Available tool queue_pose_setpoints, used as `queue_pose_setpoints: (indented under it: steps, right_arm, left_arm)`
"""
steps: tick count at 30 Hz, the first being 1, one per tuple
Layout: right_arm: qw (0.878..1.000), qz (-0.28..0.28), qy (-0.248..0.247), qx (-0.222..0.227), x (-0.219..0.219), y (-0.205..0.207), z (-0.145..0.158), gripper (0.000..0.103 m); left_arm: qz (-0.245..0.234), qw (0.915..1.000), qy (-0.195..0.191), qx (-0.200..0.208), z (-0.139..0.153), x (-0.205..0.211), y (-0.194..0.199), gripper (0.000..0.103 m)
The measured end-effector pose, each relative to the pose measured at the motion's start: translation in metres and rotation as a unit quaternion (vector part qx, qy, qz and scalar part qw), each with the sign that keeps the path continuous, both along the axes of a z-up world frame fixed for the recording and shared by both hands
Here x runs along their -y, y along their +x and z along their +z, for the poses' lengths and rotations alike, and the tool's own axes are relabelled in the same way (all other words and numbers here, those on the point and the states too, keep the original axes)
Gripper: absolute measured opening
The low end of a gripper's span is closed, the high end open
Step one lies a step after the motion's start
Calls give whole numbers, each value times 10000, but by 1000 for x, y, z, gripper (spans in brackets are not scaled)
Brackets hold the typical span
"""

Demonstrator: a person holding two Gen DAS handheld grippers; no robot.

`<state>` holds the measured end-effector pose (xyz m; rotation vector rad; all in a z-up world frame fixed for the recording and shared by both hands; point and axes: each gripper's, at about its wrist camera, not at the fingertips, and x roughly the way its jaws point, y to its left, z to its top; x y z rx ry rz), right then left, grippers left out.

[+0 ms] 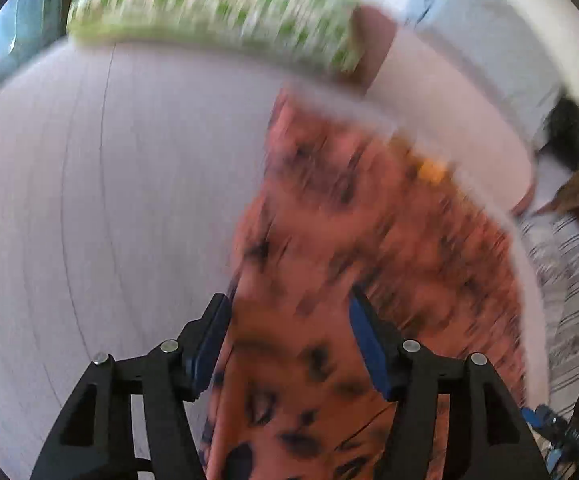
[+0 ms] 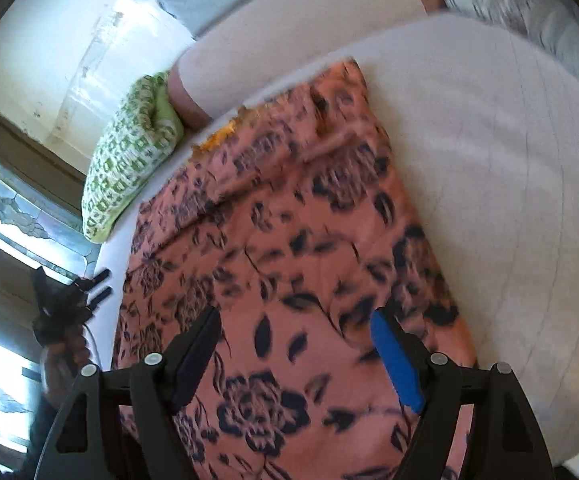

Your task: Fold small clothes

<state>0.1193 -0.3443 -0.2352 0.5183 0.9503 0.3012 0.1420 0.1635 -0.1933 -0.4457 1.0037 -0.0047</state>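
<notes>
In the blurred left wrist view, the left gripper [image 1: 289,340] is seen with jaws apart, nothing clamped, above the salmon floral garment [image 1: 349,240], which is spread on the white bed [image 1: 109,200] toward 1 o'clock; a green patterned pillow [image 1: 217,8] is seen at 12. In the right wrist view, the right gripper [image 2: 297,356] is held wide, empty, over the cloth's near end. A fold is judged pending; an edge must be pinched next. Bare sheet lies at 3 o'clock.

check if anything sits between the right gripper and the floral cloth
Nothing visible does. The right gripper hovers open directly above the orange floral cloth, which lies flat on the white bed. The green pillow sits off beyond the cloth's far edge.
</notes>
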Motion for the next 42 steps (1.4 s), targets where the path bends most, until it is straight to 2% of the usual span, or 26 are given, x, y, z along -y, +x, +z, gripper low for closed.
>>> queue_pose_setpoints:
  steps: [1,2,3,4,7,9,12,14,16,19,21,23,24,25,26,27,28,30,32,33,34,36,38,39,42]
  right_arm:
    - [9992,-38,-47,-405,6,4,-18,83]
    - [9983,-44,178,-545,13,6,-27,83]
    - [9971,-200,507,-539,23,3,-24,83]
    - [9956,-364,641,-578,30,-3,-13,83]
    - [9985,-345,422,104,41,-31,29,83]
    - [9996,-199,205,-5,46,-46,35,83]
    - [9980,107,-100,-612,51,-65,16,83]
    - [9956,243,-31,-900,58,-76,1,83]
    - [9947,275,-54,-989,63,-88,-11,83]
    - [9959,159,-93,-886,68,-90,-18,83]
    - [9950,152,-155,-972,66,-85,-24,83]
    - [9928,261,-388,-1099,56,-81,-34,82]
    - [9913,313,-511,-1172,52,-80,-38,79]
    - [9907,365,-549,-1190,48,-80,-38,68]
    - [9908,422,-490,-1191,45,-82,-36,57]
    - [9909,482,-351,-1204,44,-84,-35,34]
    - [9912,475,-322,-1190,44,-86,-34,33]
    - [9907,427,-396,-1227,46,-85,-38,33]
    - [9896,274,-106,-1405,51,-80,-49,34]
    - [9894,211,70,-1435,55,-80,-49,38]
    - [9890,188,249,-1447,58,-79,-50,47]
    - [9891,195,557,-1353,61,-80,-48,63]
    - [9888,226,684,-1310,62,-81,-47,68]
    - [9890,224,686,-1288,62,-82,-47,70]
    - [9891,236,671,-1289,60,-81,-48,70]
  left_arm:
    - [-57,9996,144,226,4,4,-3,61]
    - [-109,9989,436,119,11,9,-7,61]
    - [-95,9990,441,-8,19,10,-13,61]
    - [-104,9995,238,157,30,8,-23,61]
    - [-104,9971,107,749,64,4,-68,67]
    - [-99,9966,-55,812,71,1,-100,71]
    - [-164,9972,-373,627,62,3,-144,72]
    - [-261,9978,-421,431,55,6,-163,72]
    - [-370,9983,-383,243,41,13,-179,72]
    - [-286,9986,-437,-15,23,17,-184,72]
    - [-191,9985,-480,-206,11,15,-183,72]
    - [-157,9982,-546,-196,8,14,-189,71]
    - [-152,9983,-529,-173,9,14,-189,67]
    - [-148,9985,-493,-210,9,14,-188,59]
    - [-157,9986,-444,-254,9,14,-189,40]
    - [-158,9987,-334,-339,6,14,-187,24]
    - [-107,9989,-226,-408,3,13,-186,12]
    - [-9,9984,-310,-478,1,4,-187,9]
    - [38,9977,-433,-520,1,0,-187,9]
    - [34,9976,-476,-503,3,-2,-189,14]
    - [33,9978,-508,-423,6,-4,-192,29]
    - [152,9986,-462,-198,16,-11,-198,53]
    - [311,9988,-367,-37,22,-19,-205,64]
    - [313,9990,-306,-41,22,-21,-205,65]
    - [281,9988,-86,-384,9,-21,-197,63]
